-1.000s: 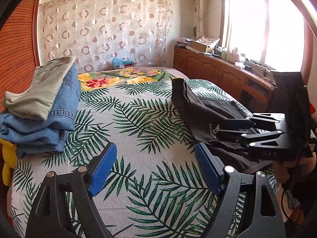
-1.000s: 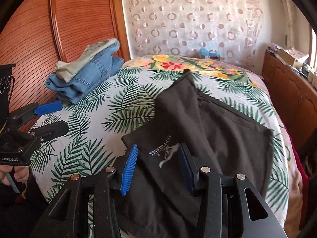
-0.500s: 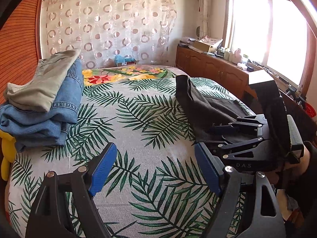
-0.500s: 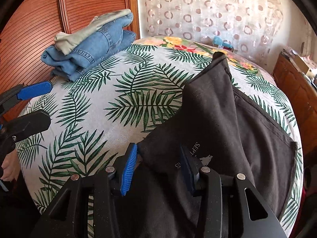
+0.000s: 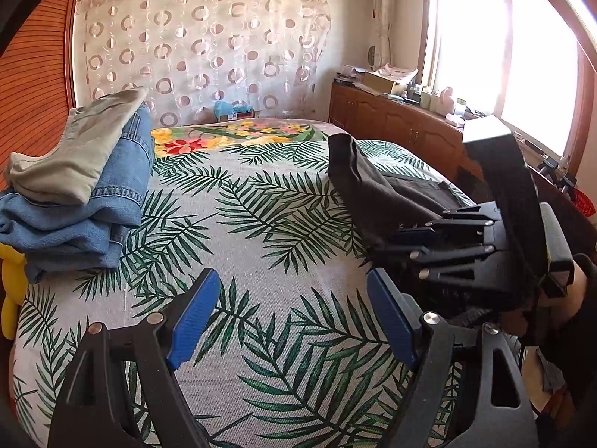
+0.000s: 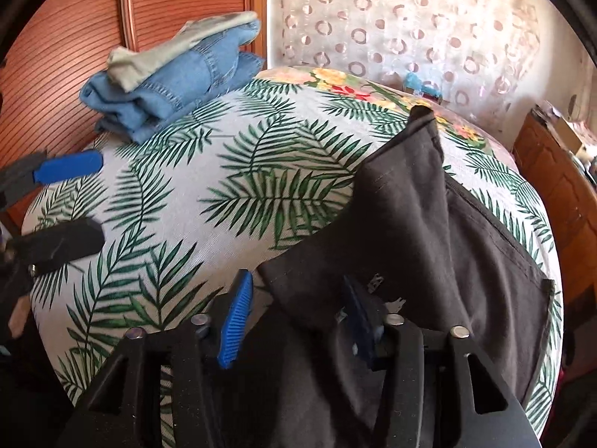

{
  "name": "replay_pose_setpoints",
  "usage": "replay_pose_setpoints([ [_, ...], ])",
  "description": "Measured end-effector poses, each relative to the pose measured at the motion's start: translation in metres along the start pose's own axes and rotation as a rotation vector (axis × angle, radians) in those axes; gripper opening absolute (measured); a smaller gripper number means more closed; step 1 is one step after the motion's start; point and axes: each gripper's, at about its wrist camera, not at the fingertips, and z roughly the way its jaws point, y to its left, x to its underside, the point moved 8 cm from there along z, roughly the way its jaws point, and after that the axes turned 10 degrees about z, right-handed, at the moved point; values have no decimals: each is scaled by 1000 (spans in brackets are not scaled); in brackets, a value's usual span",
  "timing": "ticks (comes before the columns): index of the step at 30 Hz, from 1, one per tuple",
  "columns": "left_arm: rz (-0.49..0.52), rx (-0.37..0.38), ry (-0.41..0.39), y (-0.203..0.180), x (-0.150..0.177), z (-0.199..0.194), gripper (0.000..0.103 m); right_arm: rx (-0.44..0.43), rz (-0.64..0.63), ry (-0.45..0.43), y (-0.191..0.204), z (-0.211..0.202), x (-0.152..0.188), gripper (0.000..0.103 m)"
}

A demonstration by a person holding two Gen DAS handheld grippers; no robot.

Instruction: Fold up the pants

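The dark pants [image 6: 421, 231] are seen spread on the right side of the palm-leaf bedspread [image 6: 209, 201], one corner folded back toward the near edge. The right gripper [image 6: 298, 313] is closing with that folded corner between its blue pads — firm contact cannot be confirmed. The left gripper [image 5: 287, 321] is held spread over bare bedspread, nothing between its fingers; folded jeans [image 5: 93, 201] are stacked far left.
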Motion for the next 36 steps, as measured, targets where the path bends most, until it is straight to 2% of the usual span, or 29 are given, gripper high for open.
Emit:
replay_pose_setpoints([
  [3, 4, 7, 4, -3, 1, 1, 82, -12, 20, -8, -6, -4, -3, 11],
  [8, 24, 23, 16, -13, 2, 5, 82, -28, 63, -91, -17, -26, -14, 9],
  [12, 46, 37, 27, -23, 3, 9, 82, -29, 83, -125, -31, -41, -20, 9],
  [15, 54, 46, 35, -29, 4, 12, 82, -64, 118, -144, -40, -54, -21, 9],
  [27, 78, 56, 42, -41, 5, 11, 82, -116, 164, -119, -41, -48, -17, 9],
  [34, 79, 56, 45, -42, 6, 12, 82, -132, 185, -123, -45, -49, -18, 9],
  [36, 77, 57, 46, -42, 6, 12, 82, -152, 198, -153, -44, -55, -19, 9],
])
